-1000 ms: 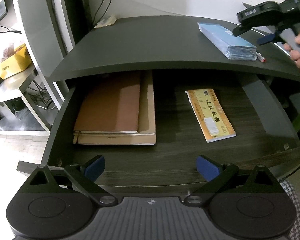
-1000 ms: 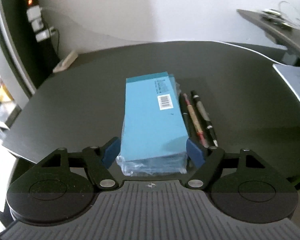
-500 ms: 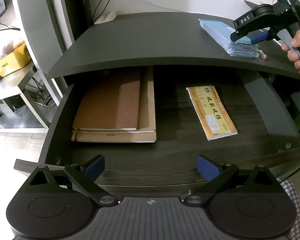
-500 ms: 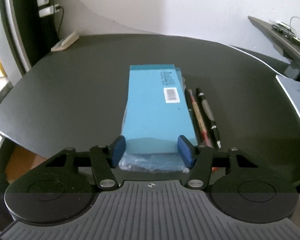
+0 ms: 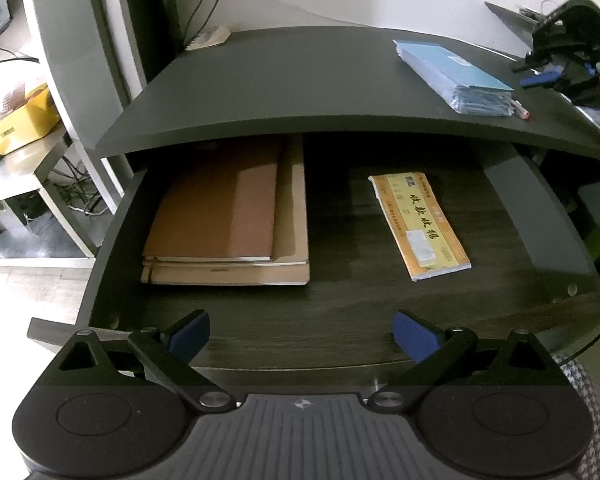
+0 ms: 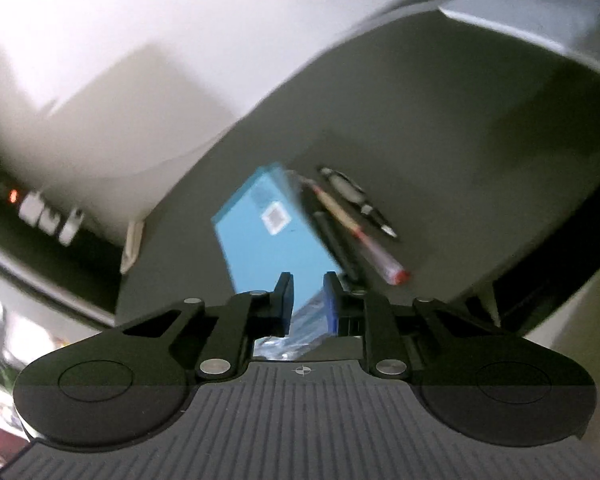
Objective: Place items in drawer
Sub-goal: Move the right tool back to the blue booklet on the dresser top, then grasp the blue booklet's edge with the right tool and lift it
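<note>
Left gripper [image 5: 300, 334] hangs over the open drawer [image 5: 340, 308], jaws wide, nothing between them. Inside the drawer, brown notebooks [image 5: 228, 216] sit stacked on the left and a yellow booklet [image 5: 418, 224] lies on the right, well apart. Up on the desk [image 5: 292, 84], the blue pack [image 6: 270, 236] rests flat near the right edge, pens [image 6: 356, 232] just beside it. Right gripper [image 6: 308, 304] is tilted and blurred, jaws narrow; whether they grip the pack's near end, I cannot tell
</note>
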The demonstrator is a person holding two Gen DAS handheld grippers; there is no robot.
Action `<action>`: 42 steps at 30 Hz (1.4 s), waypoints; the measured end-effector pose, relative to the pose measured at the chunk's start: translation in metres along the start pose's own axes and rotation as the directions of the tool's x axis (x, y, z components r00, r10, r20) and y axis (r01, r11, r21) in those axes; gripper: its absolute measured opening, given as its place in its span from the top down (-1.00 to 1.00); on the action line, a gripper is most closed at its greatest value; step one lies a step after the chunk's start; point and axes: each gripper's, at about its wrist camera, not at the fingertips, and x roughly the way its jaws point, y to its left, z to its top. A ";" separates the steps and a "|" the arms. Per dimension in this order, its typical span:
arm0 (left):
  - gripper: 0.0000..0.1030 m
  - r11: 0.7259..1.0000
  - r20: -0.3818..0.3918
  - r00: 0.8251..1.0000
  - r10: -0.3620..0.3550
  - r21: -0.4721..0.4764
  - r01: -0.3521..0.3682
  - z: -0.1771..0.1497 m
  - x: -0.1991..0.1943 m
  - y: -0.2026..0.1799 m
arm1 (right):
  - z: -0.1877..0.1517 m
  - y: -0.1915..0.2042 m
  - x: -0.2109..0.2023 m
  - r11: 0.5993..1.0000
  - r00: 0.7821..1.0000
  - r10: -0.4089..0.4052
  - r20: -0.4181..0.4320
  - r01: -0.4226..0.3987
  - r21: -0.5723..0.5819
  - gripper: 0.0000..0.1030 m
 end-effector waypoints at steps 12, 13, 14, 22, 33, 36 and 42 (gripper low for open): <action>-0.93 1.000 -0.007 1.000 0.013 0.001 -0.013 0.002 0.002 0.001 | -0.001 -0.023 0.031 0.984 0.999 0.043 0.011 -0.045 0.173 0.53; -0.93 1.000 -0.007 1.000 0.013 0.001 -0.013 0.003 0.002 0.001 | -0.003 -0.025 0.032 0.982 0.999 0.046 0.020 -0.049 0.183 0.54; -0.93 1.000 -0.007 1.000 0.013 0.002 -0.013 0.003 0.002 0.001 | -0.004 -0.026 0.031 0.980 0.999 0.043 0.030 -0.048 0.191 0.63; -0.93 1.000 -0.011 1.000 0.012 0.002 -0.012 0.002 0.002 0.001 | -0.013 -0.019 0.008 0.987 0.995 0.028 0.101 -0.044 0.153 0.89; -0.93 1.000 0.001 1.000 0.010 0.010 -0.010 0.000 -0.002 -0.002 | -0.035 -0.032 -0.007 0.983 0.999 0.029 0.022 -0.033 0.178 0.14; -0.93 1.000 0.004 1.000 0.014 0.009 -0.014 0.000 -0.004 -0.001 | -0.038 -0.042 -0.010 0.975 0.996 0.067 0.063 -0.079 0.210 0.11; -0.93 1.000 0.003 1.000 0.013 0.015 -0.013 0.000 -0.004 -0.004 | -0.038 -0.045 0.009 0.945 0.986 0.155 0.064 -0.167 0.281 0.22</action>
